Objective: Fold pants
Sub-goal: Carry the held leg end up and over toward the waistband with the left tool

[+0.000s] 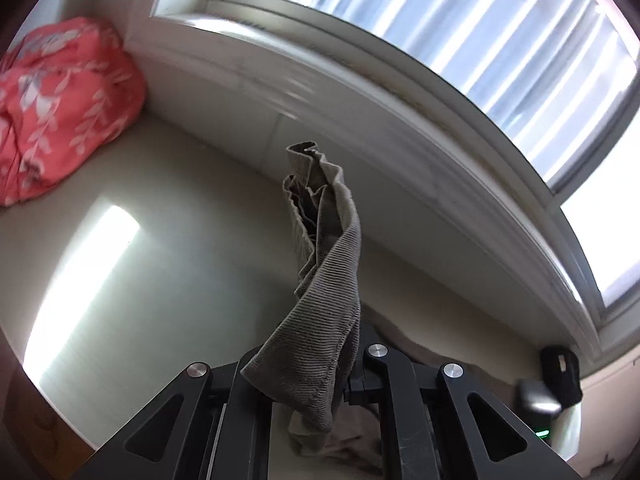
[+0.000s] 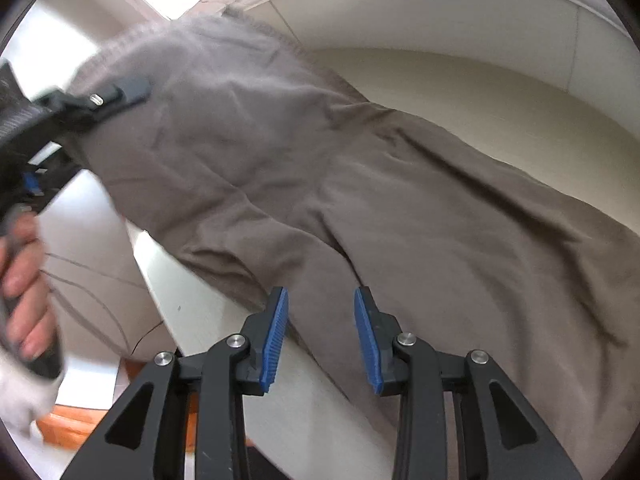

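- The left gripper (image 2: 132, 90), at the upper left of the right wrist view, is clenched on the waistband of the pants (image 2: 360, 184).
- The pants lie across the table (image 2: 208, 312), one end lifted.
- The right gripper (image 2: 321, 340), lower centre, is released; its blue pads (image 2: 276, 336) stand apart over the fabric.

Left hand-held gripper (image 1: 320, 384) fingertips hidden by bunched pants (image 1: 320, 280); red floral cloth (image 1: 60, 108) blurred.

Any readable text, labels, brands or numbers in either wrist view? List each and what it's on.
None readable in either view.
Small black object by the window: a pale mark on it, too blurred to read.
Green light below it: a glow only, no characters.
Pink cloth: white leaf print, no lettering.
Pants: no tag or label in sight.
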